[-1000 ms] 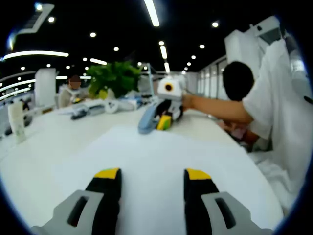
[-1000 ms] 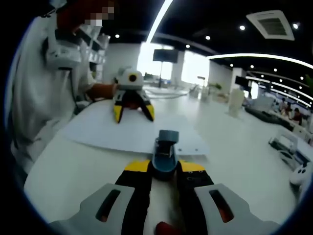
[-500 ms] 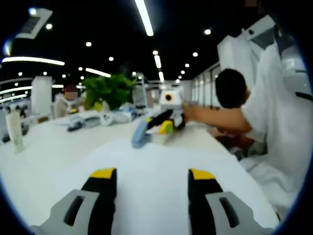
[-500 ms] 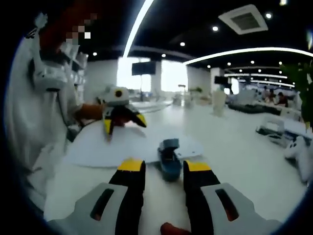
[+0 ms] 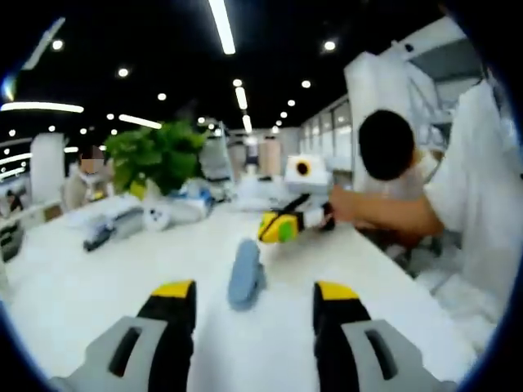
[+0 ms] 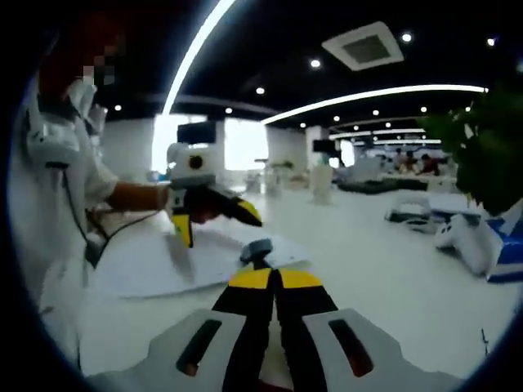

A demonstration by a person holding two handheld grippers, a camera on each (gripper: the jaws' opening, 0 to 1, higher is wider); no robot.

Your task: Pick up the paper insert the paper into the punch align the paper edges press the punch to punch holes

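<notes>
The blue punch (image 5: 244, 273) lies lengthwise ahead between the spread jaws of the left gripper (image 5: 255, 294), on the white paper (image 6: 163, 260), while the right gripper (image 6: 274, 279), jaws pressed together, sits just behind it.
</notes>
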